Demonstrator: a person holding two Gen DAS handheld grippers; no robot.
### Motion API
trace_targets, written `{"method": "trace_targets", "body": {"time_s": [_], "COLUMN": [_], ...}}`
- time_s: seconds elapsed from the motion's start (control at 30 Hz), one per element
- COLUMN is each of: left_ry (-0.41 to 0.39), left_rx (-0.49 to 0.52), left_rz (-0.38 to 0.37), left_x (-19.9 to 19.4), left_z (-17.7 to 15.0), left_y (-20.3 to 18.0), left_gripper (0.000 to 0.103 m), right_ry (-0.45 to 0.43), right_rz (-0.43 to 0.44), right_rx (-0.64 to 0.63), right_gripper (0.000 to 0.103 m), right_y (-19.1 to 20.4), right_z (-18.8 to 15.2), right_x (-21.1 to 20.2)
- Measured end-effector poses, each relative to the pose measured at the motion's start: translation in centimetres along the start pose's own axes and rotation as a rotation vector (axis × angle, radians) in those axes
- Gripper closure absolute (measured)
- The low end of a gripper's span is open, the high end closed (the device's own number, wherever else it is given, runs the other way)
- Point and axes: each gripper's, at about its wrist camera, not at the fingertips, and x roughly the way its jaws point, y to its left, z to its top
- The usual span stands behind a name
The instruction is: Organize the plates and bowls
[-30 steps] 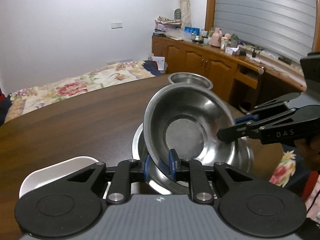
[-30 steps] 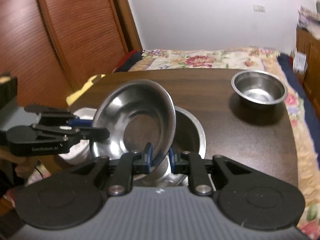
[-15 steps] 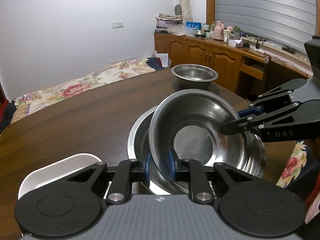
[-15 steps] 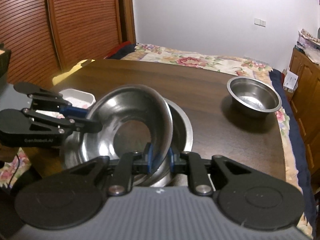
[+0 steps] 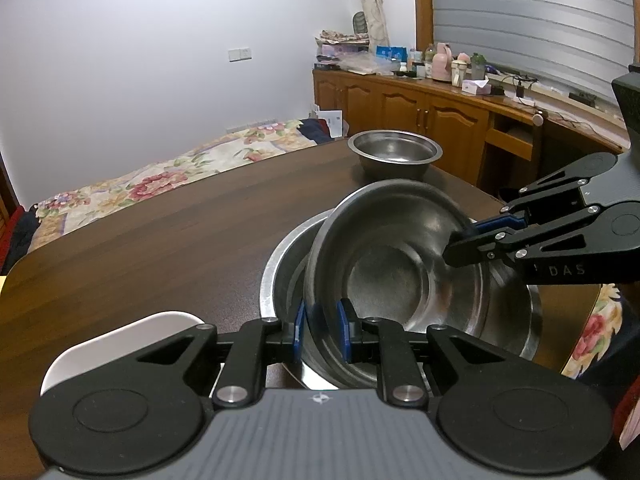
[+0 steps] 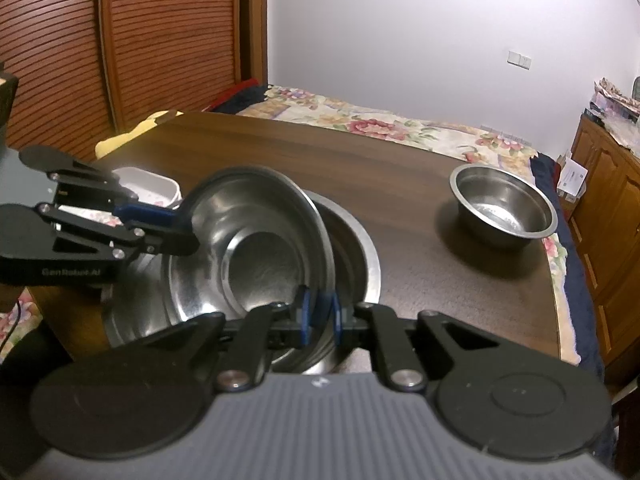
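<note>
Left tool (image 5: 320, 334) clamped on near rim of the tilted steel bowl (image 5: 394, 276); right tool (image 6: 319, 318) clamped on the opposite rim, blue pads pinching the edge. Vs a sec ago the bowl has come down and flattened: it was steep, well above the big basin (image 6: 360, 248); now it sits partly inside it, one side raised, so nesting is nearly done. Next, prob. lower the high side, then let go. Outward: small steel bowl (image 6: 503, 210) apart on the worktop (image 6: 400, 168), likely next to stack; white dish (image 6: 154, 184) beside the basin.
</note>
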Motion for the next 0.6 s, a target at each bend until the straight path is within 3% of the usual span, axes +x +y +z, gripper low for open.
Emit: {"method": "trace_targets", "body": {"time_s": [0.6], "left_ry": [-0.006], "left_rx": [-0.01], "left_rz": [0.011], "left_x": [0.3], "left_z": [-0.1], "left_y": [0.2], "left_gripper": [0.082], "right_ry": [-0.061], "right_rz": [0.005], "right_rx": [0.075], "right_gripper": [0.09], "right_y": [-1.0], "right_z": [0.1], "right_x": [-0.5]}}
